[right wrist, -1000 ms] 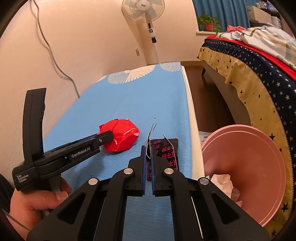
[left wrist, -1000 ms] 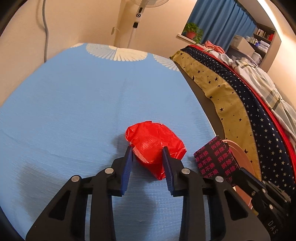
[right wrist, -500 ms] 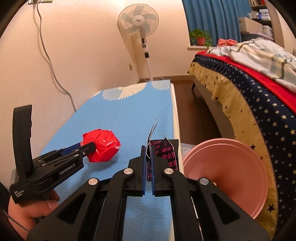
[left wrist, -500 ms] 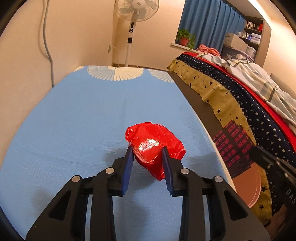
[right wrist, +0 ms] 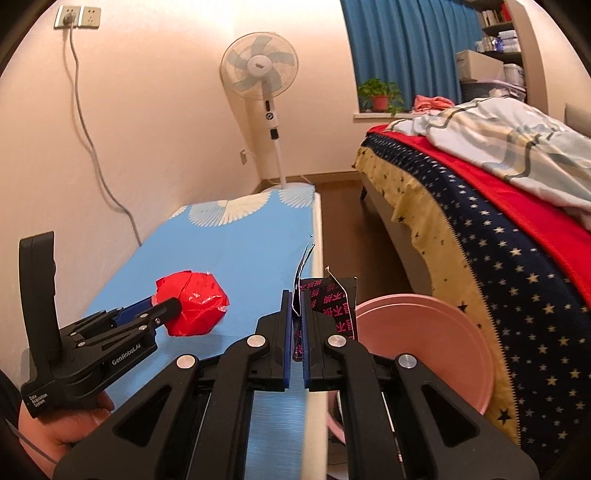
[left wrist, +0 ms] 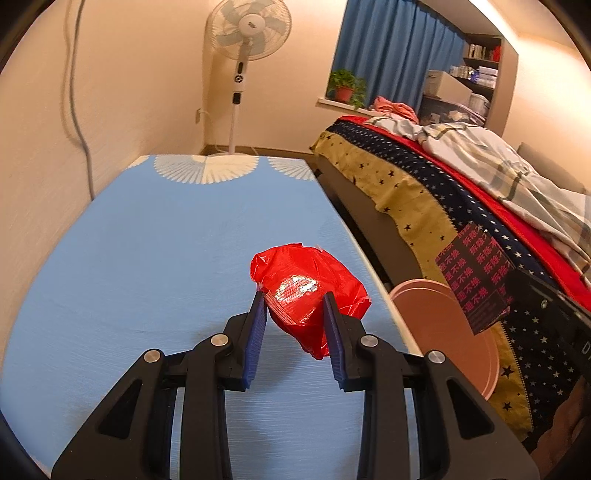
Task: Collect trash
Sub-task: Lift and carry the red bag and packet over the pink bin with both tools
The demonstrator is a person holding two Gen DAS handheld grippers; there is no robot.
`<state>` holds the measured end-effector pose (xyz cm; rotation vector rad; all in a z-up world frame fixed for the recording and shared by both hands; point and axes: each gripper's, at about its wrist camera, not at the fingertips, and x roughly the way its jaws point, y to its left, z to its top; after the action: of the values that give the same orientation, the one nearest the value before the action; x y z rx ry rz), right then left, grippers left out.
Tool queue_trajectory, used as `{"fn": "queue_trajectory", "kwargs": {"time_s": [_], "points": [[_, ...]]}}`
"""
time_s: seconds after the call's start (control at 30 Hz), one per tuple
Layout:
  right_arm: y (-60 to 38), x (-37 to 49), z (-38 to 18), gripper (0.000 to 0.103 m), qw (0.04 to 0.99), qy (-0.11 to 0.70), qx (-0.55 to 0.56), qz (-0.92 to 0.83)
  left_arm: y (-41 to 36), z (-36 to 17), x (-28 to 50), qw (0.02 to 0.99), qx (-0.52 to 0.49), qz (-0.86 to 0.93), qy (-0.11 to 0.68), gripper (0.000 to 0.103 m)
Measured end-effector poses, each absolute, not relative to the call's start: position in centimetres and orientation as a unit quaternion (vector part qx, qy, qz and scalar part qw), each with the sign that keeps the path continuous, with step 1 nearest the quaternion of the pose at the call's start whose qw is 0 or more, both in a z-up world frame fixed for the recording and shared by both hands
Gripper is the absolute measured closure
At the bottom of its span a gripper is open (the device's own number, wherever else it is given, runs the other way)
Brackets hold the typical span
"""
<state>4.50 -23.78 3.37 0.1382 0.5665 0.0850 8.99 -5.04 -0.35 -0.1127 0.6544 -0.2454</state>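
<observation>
The left gripper [left wrist: 295, 306] clamps the crumpled red wrapper [left wrist: 308, 291] above the blue table [left wrist: 147, 258], angled forward. The right gripper [right wrist: 295, 314] pinches the dark printed packet [right wrist: 334, 308] beside the pink bin [right wrist: 436, 343]; only its view shows the wall socket [right wrist: 75, 16].

Right tool [right wrist: 294, 314] pinches a black wrapper [right wrist: 334, 310] beside the pink bin [right wrist: 436, 332].
</observation>
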Motion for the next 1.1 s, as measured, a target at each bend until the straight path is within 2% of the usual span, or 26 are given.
{"fn": "queue_trajectory", "kwargs": {"time_s": [0.6, 1.1], "points": [[-30.9, 3.1, 4.7, 0.099, 0.956, 0.271, 0.102, -0.047, -11.5, 0.3, 8.7, 0.931, -0.040, -0.193, 0.309, 0.073], [-33.7, 4.6, 3.5, 0.099, 0.944, 0.298, 0.115, -0.081, -17.8, -2.1, 9.9, 0.911, -0.001, -0.242, 0.333, 0.073]]}}
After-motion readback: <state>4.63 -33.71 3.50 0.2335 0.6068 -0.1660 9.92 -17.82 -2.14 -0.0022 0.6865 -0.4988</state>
